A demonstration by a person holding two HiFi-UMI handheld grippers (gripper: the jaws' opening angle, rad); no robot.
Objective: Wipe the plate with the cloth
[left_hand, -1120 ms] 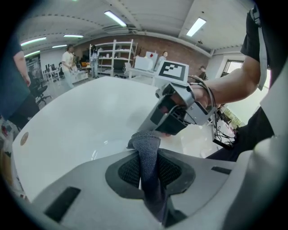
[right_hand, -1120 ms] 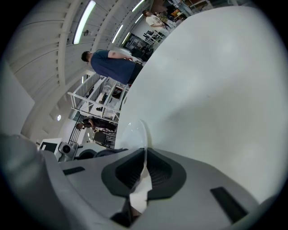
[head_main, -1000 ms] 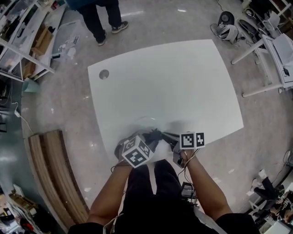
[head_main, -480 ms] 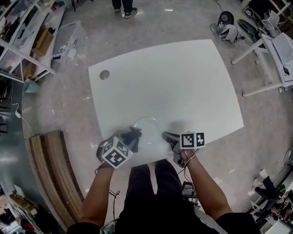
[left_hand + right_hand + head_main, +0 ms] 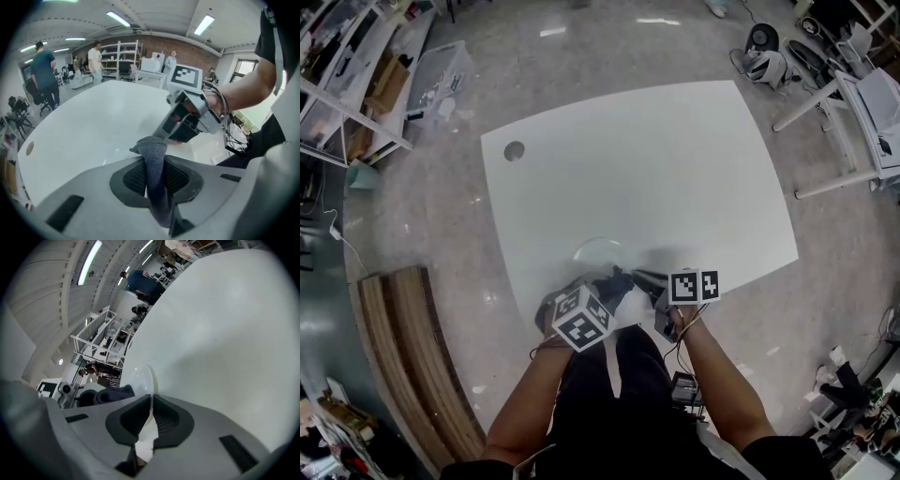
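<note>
A clear plate (image 5: 598, 253) sits near the front edge of the white table (image 5: 656, 169). My right gripper (image 5: 639, 277) is shut on its near rim; in the right gripper view the plate (image 5: 140, 377) stands on edge between the jaws of my right gripper (image 5: 149, 414). My left gripper (image 5: 609, 281) is shut on a dark grey cloth (image 5: 615, 277), held against the plate's near side. In the left gripper view the cloth (image 5: 152, 152) sticks up from my left gripper (image 5: 152, 176), with the right gripper (image 5: 187, 122) just beyond. The cloth (image 5: 112, 393) also shows left of the plate.
The table has a round grommet hole (image 5: 514, 150) at its far left corner. A wooden bench (image 5: 403, 356) lies on the floor to the left, shelving (image 5: 356, 75) stands at the far left, and a white desk (image 5: 862, 103) stands at the right. People stand in the background.
My left gripper swung out to the left with the cloth, then came back right against the plate. The right gripper stayed still. The person beyond the table has walked out of view.
</note>
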